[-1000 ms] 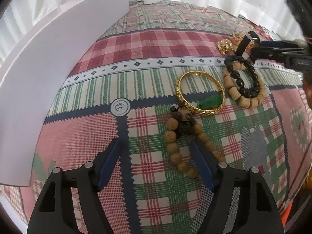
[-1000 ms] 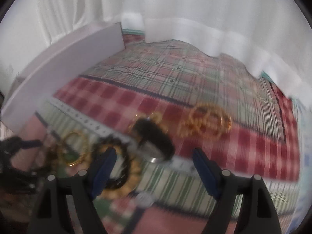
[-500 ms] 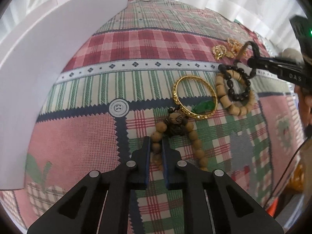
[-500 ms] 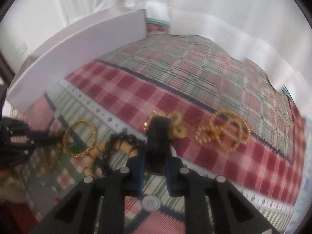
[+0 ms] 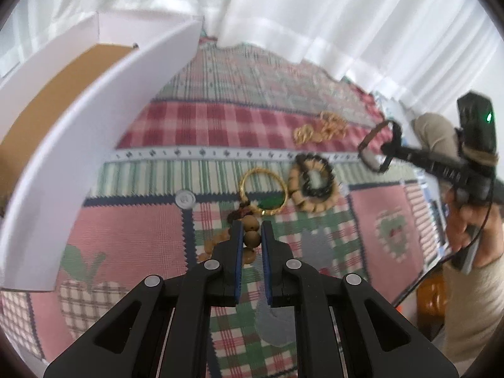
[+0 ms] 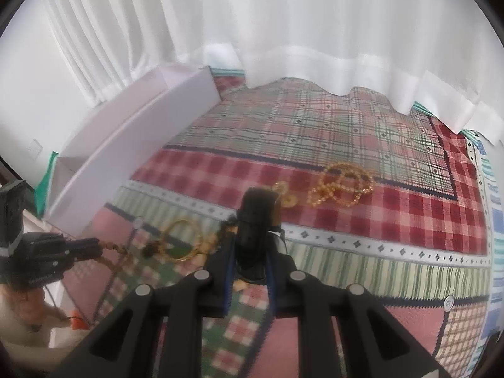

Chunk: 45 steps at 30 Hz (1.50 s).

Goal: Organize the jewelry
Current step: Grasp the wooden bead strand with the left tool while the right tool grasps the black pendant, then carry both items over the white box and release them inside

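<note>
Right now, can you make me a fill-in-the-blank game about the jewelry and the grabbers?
1. The left gripper is shut on a bracelet of ____ beads.
2. The right gripper holds a wide black ____.
3. The green pendant lies inside the ____ bangle.
4. The box by the curtain is ____.

Answers: wooden; bangle; gold; white

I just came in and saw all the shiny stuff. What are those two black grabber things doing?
A person is tidying jewelry spread on a patchwork cloth. The left gripper is pinching a wooden bead bracelet, and the right gripper is holding a dark band. A gold bangle, other bead bracelets and gold chains lie on the cloth. A white box sits open nearby.
</note>
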Tool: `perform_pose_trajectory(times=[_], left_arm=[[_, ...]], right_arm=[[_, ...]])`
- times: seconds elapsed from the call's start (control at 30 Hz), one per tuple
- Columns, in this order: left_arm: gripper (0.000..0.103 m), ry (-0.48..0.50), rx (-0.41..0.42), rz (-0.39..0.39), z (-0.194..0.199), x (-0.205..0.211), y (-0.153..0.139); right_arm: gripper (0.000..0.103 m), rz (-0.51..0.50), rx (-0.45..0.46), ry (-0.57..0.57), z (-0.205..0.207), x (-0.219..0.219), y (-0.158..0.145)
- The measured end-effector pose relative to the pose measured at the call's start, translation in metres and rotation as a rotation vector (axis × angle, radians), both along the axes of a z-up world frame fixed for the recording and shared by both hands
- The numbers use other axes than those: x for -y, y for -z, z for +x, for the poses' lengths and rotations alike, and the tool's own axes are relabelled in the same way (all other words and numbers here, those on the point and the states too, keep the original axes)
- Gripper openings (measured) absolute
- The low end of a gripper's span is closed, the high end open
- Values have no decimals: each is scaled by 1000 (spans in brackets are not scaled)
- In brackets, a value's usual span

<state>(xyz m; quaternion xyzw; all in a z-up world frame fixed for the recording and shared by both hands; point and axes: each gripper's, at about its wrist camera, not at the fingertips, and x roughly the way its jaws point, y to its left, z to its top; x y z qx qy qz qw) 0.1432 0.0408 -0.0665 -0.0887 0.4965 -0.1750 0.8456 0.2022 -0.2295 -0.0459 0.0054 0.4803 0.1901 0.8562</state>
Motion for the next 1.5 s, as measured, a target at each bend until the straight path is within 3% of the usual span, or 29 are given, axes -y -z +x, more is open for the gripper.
perform_pose_trajectory(times=[0.23, 0.33, 0.5, 0.6, 0.8, 1.03, 1.2, 1.33, 1.37, 1.4, 1.47, 1.5], left_arm=[[9, -79, 52, -26, 0, -50, -60], [9, -134, 95, 6, 5, -80, -87], [9, -256, 167, 76, 22, -137, -121], [9, -332, 173, 95, 39, -174, -125], [9, -427, 129, 127, 81, -233, -97], [9, -497, 51, 151, 121, -271, -42], [9, -519, -12, 188, 145, -277, -4], [11, -518, -36, 191, 158, -274, 13], [16, -522, -38, 199, 159, -273, 15], [23, -531, -46, 211, 160, -272, 18], [68, -544, -50, 216, 157, -273, 16], [73, -555, -27, 215, 152, -273, 12]], right_arm=[[17, 92, -19, -71, -9, -36, -28], [17, 131, -4, -117, -5, -65, -48], [17, 152, 57, -216, 11, -136, -90], [17, 162, 92, -285, 29, -192, -109], [17, 134, 84, -379, 73, -306, -109], [17, 29, 6, -412, 123, -403, -56], [17, -61, 3, -428, 142, -439, -20], [18, -73, -22, -428, 150, -448, 0], [19, -71, -22, -427, 150, -448, 3], [28, -70, -13, -423, 150, -447, 4], [44, -52, 16, -407, 149, -441, 2], [46, -49, 33, -392, 149, -437, -1]])
